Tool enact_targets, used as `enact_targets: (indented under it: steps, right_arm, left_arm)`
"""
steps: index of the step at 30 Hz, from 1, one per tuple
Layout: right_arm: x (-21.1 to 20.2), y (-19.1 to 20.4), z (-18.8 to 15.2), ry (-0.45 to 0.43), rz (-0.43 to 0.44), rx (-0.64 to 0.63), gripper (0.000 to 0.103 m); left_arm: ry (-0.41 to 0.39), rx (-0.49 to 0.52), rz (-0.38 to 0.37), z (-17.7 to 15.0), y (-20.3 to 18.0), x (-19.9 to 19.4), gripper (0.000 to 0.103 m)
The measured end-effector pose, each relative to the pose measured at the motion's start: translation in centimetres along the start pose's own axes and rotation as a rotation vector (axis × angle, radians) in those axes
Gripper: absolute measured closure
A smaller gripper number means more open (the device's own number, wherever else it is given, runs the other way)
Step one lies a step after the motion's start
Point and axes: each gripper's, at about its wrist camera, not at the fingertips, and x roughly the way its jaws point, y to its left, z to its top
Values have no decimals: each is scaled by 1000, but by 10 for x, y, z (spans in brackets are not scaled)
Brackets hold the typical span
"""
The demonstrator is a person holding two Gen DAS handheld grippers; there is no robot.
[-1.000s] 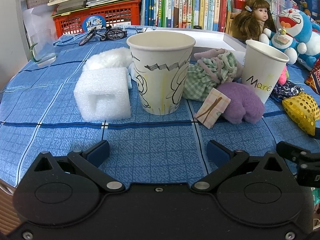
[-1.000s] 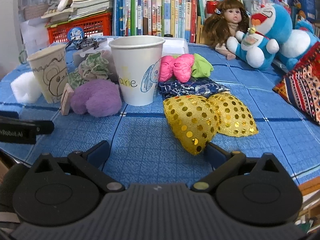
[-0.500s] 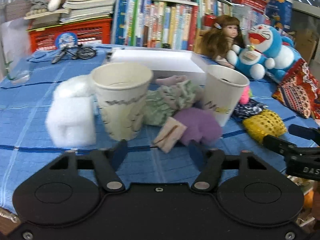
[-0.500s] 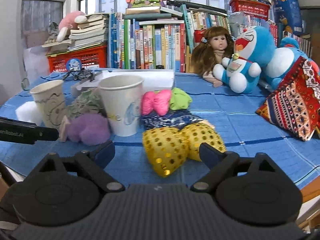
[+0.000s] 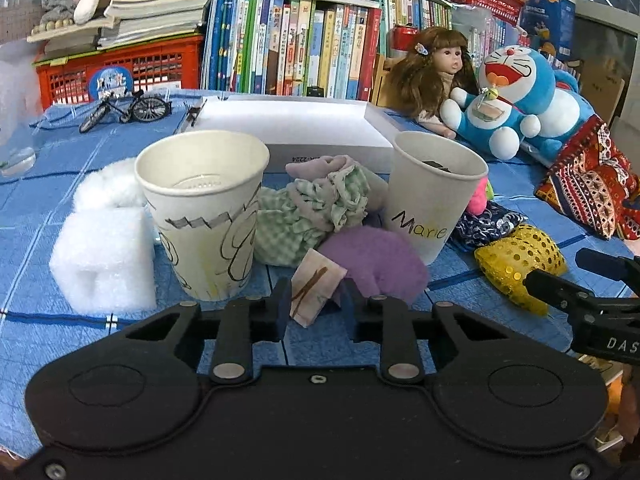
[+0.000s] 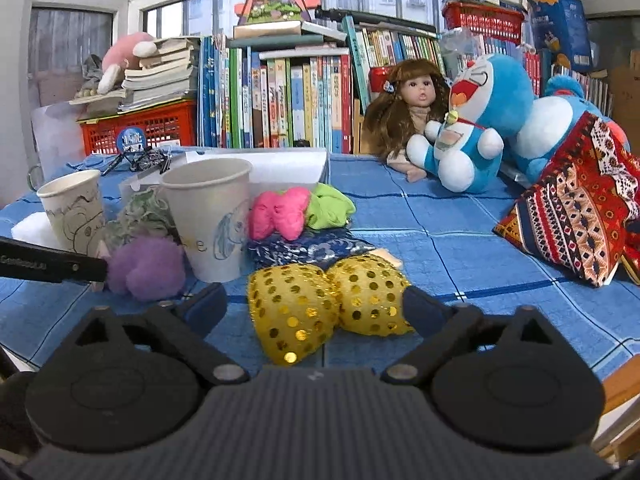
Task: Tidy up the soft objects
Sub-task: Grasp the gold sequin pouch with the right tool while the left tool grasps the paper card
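My left gripper (image 5: 316, 308) is narrowed around a small beige tag-like pad (image 5: 316, 288) beside a purple fluffy piece (image 5: 376, 268); I cannot tell whether the fingers touch it. Behind stand a doodled paper cup (image 5: 204, 216) and a cup marked "Marie" (image 5: 434, 196), with a green checked cloth (image 5: 308, 212) between them. My right gripper (image 6: 316, 308) is open, its fingers either side of a gold sequin bow (image 6: 324, 300). A pink bow (image 6: 280, 216), green cloth (image 6: 330, 212) and dark blue fabric (image 6: 304, 250) lie behind it.
White foam block (image 5: 104, 264) and white fluff (image 5: 108, 188) lie left of the doodled cup. A white box (image 5: 296, 132), toy bicycle (image 5: 124, 110), doll (image 5: 432, 76), Doraemon plush (image 5: 508, 100), patterned cushion (image 6: 576, 216) and bookshelf stand behind on the blue tablecloth (image 6: 460, 240).
Both grippers pulled back and rose, so the table looks farther. My left gripper's fingers closed inward from wide open to around the beige pad. The right gripper stayed open.
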Motion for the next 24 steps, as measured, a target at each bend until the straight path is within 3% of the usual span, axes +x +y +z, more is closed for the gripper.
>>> enact_targets:
  steps: [6, 9, 11, 17, 20, 21, 24]
  right_arm:
    - [9, 10, -3, 3, -40, -26, 11]
    - [16, 11, -3, 9, -71, -45, 0]
    - [22, 7, -1, 18, -94, -44, 0]
    - [36, -3, -1, 60, -76, -5, 0]
    - [42, -4, 0, 60, -66, 3, 0]
    - [43, -5, 0, 68, -51, 16, 6]
    - [39, -4, 0, 65, -30, 12, 19]
  left_arm:
    - [-13, 7, 25, 1, 0, 4, 76]
    - [-19, 15, 45, 2, 1, 6, 67]
    - [-19, 16, 54, 1, 2, 7, 65]
    - [-8, -14, 36, 0, 9, 17, 64]
    - [2, -36, 19, 1, 12, 18, 69]
    - [9, -38, 9, 1, 13, 18, 76]
    - [16, -29, 7, -2, 10, 15, 80]
